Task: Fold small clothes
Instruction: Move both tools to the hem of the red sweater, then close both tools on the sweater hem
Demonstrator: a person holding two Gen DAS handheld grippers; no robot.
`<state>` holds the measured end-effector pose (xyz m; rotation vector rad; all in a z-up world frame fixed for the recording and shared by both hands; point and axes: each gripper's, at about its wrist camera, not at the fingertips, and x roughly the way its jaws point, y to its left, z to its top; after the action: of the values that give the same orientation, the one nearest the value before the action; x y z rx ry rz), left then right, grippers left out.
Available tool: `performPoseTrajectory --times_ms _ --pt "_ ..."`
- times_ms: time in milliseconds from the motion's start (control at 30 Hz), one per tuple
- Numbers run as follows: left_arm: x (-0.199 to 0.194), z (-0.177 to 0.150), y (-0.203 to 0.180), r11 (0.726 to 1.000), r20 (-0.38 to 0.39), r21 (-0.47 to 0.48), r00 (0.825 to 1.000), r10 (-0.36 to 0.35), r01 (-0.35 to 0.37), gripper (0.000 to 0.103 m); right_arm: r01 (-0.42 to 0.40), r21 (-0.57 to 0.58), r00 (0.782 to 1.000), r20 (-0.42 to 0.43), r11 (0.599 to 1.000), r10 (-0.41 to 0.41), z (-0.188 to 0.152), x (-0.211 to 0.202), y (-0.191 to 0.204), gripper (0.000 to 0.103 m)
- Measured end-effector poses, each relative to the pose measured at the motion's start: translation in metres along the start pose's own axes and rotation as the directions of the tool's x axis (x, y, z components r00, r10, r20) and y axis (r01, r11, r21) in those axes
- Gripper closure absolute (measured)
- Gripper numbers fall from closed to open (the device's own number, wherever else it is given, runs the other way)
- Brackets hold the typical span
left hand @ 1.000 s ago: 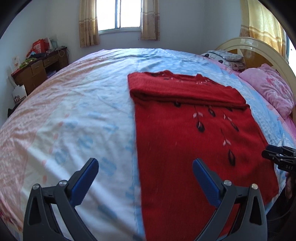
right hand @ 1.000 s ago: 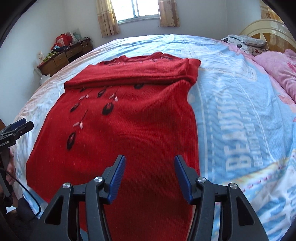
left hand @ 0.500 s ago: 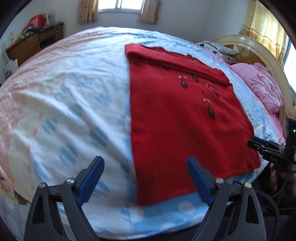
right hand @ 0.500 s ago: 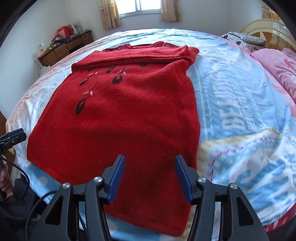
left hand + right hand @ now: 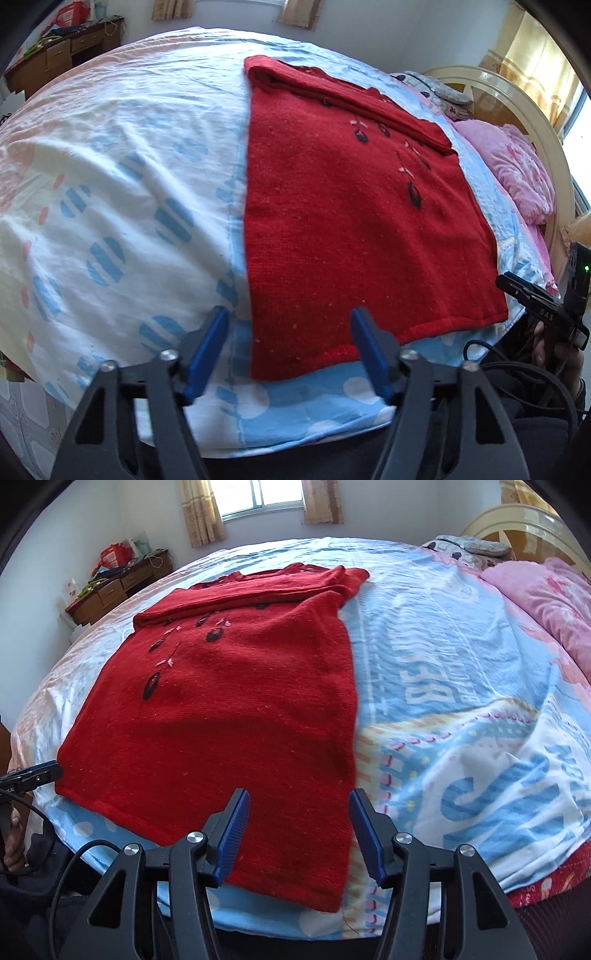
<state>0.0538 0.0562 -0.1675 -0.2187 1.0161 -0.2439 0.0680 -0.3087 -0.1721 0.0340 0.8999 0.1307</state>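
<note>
A red knitted sweater lies flat on the bed, its sleeves folded across the far end. Its hem runs along the bed's near edge. My left gripper hovers over the hem's left corner. Its jaws are closing with that corner below and between them, and the pads are clear of the cloth. In the right wrist view the sweater fills the left half. My right gripper stands open over the hem's right corner, not pressing it. Each gripper shows at the edge of the other's view: the right gripper and the left gripper.
The bed is covered by a white, blue and pink printed sheet. A pink pillow and a cream headboard are at the right. A wooden desk with clutter stands by the far wall. A black cable hangs near the bed's edge.
Both grippers drew back toward the near edge of the bed, so the sweater's hem and both near corners came into view. The left jaws narrowed; the right jaws kept their width.
</note>
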Motion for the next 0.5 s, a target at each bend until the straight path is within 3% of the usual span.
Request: performPoseTrajectory --times_ms 333,400,467,500 --pt "0.001 -0.002 -0.003 1.0 -0.013 0.018 1.0 -0.005 0.005 0.043 -0.005 0.07 0.998 -0.055 0.998 0.009 -0.017 -0.008 -0.024 0.046" --pt "0.002 -0.002 -0.003 1.0 -0.011 0.028 1.0 -0.007 0.008 0.049 -0.011 0.087 0.998 -0.063 0.996 0.017 -0.02 -0.009 -0.027 0.046" --pt "0.004 -0.002 -0.005 0.999 -0.018 0.039 1.0 -0.01 0.01 0.07 -0.021 0.099 0.997 -0.072 0.995 0.028 -0.022 -0.01 -0.029 0.046" --pt "0.004 -0.002 -0.005 0.999 -0.02 0.041 1.0 -0.006 0.007 0.071 -0.031 0.103 0.996 -0.078 0.994 0.039 -0.023 -0.01 -0.029 0.046"
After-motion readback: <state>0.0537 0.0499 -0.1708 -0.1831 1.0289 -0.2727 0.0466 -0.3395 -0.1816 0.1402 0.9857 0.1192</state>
